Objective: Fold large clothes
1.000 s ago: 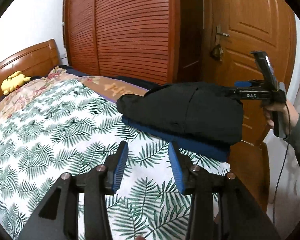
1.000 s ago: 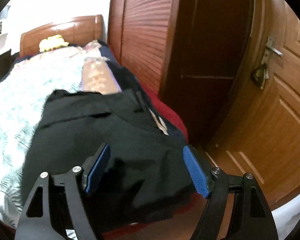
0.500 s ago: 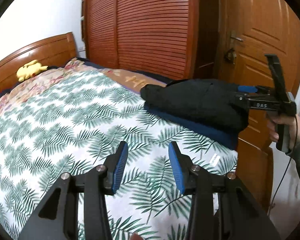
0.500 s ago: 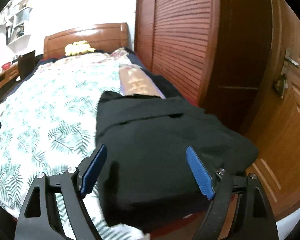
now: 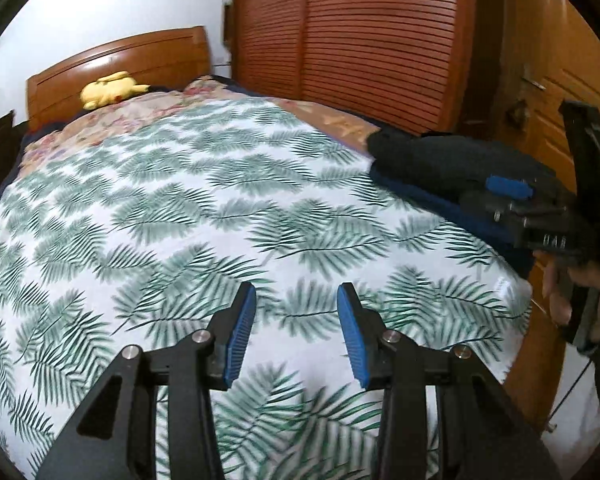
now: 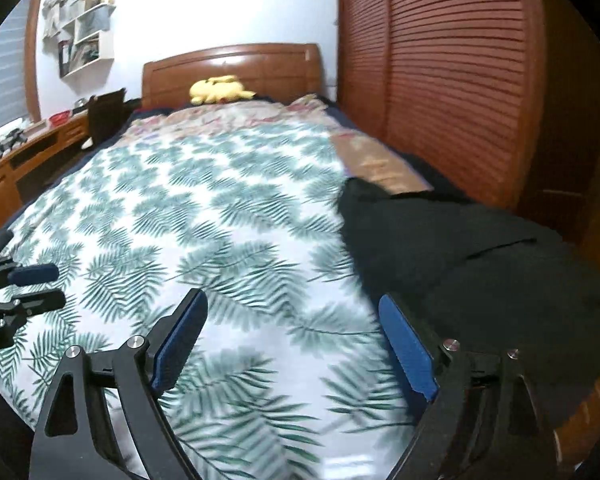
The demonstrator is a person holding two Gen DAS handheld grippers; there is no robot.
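A folded black garment point(image 5: 440, 156) lies on a dark blue one point(image 5: 432, 200) at the bed's right edge, near the foot. In the right wrist view the black garment point(image 6: 468, 264) is to the right of my right gripper point(image 6: 292, 304). That gripper's jaws are opening, with only the leaf-print bedspread point(image 6: 220, 208) under them. In the left wrist view the right gripper point(image 5: 500, 194) hangs beside the pile, held by a hand point(image 5: 560, 292). My left gripper point(image 5: 296, 300) is open and empty over the bedspread point(image 5: 180, 208); it also shows at the left edge as the left gripper point(image 6: 36, 288).
A yellow plush toy point(image 6: 220, 88) lies by the wooden headboard point(image 6: 236, 68). Louvred wardrobe doors point(image 5: 380, 40) run along the bed's right side, with a wooden door point(image 5: 560, 92) beyond. A desk point(image 6: 28, 160) and wall shelves point(image 6: 84, 28) stand on the left.
Both views have swung left, from the black pile to the open bedspread. My right gripper has drawn back off the black garment and its jaws have widened. The left gripper's gap is unchanged.
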